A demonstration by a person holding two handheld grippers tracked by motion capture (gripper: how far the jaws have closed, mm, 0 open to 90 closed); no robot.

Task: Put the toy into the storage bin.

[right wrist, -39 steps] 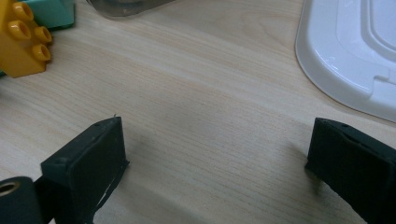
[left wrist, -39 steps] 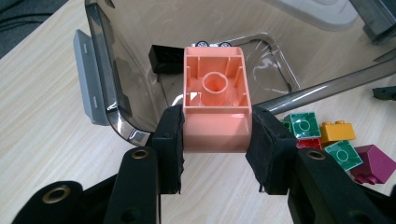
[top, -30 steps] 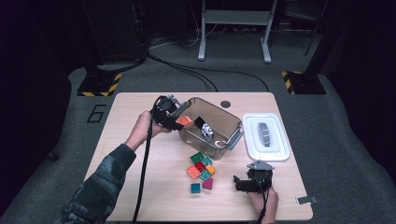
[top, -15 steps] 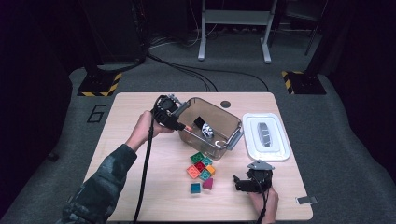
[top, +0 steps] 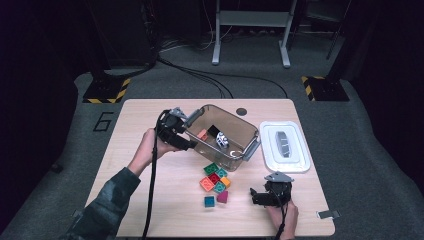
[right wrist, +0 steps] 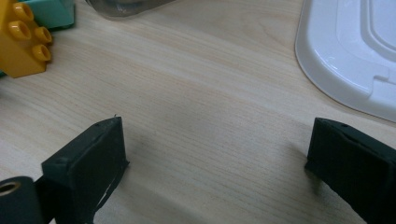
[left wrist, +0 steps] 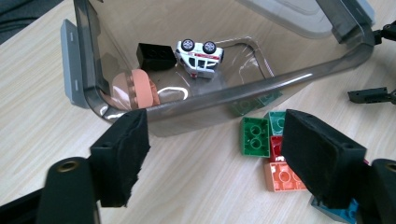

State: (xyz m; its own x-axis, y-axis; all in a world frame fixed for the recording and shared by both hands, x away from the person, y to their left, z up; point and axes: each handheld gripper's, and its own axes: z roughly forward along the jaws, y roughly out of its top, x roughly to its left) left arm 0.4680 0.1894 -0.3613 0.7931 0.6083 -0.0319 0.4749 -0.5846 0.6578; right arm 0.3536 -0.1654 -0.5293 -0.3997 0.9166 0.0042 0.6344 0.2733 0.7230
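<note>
Left gripper (left wrist: 210,158) had just been opening, nothing between its pads — the orange brick (left wrist: 142,91) lay inside the clear bin (left wrist: 261,86), apparently just released. Right gripper (right wrist: 219,163) rested open over bare table (right wrist: 210,93). Next move: fetch a loose green brick (left wrist: 254,135) beside the bin.

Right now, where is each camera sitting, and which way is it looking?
High view: above the table, looking down on the clear plastic bin; both forearms show.
Left gripper view: on the left gripper, facing the bin's wall; open black jaws show.
Right gripper view: on the right gripper, facing bare wood; open jaws show.
Shared: the white lid.
</note>
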